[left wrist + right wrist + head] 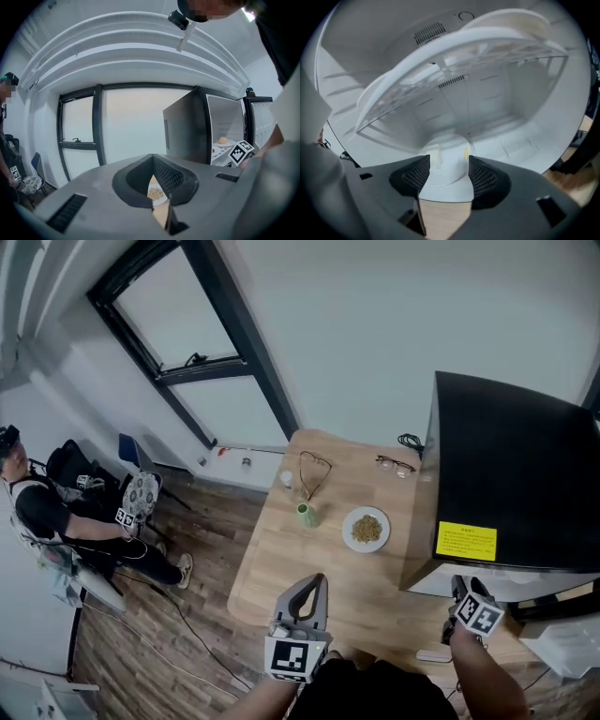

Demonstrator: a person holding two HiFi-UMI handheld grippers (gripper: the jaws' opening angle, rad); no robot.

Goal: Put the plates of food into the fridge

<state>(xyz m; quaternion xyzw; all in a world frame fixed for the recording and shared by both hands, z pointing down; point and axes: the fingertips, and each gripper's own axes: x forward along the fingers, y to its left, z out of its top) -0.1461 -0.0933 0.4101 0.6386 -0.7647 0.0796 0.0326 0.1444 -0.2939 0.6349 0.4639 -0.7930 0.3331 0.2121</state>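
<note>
Head view, looking steeply down on a light wooden tabletop. Near its middle, a round white plate of brownish crumbly food, lying flat and well apart from both claws. At 10 o'clock of the plate, near it, a small green cup; at 11 o'clock, a looped cord; at 1 o'clock, a pair of glasses. At 3 o'clock, a tall black fridge bearing a yellow label. Left claw at 6 o'clock of the frame, over the near edge of the tabletop, pointing toward the plate. Right claw at 4 o'clock, at the fridge's white front, only its marker cube plain to see. Far off at 9 o'clock, a seated person below a dark-framed window.

Left gripper view. Left claw closed, pads together at the tips, clamped on nothing. Through the thin slit behind the tips, the plate of food glimpsed far ahead on the tabletop. At 3 o'clock, the fridge standing open, white inside, with an orange-brown round item on a shelf there.

Right gripper view. Right claw spread wide, gripping nothing. Straight ahead, the white inside of the fridge, with a pale shelf arching across at 12 o'clock. In line with the gap between the pads, not pressed by them, a second white plate resting low inside the fridge, its pale food too blurred to name. At 6 o'clock, a strip of bare tabletop.
</note>
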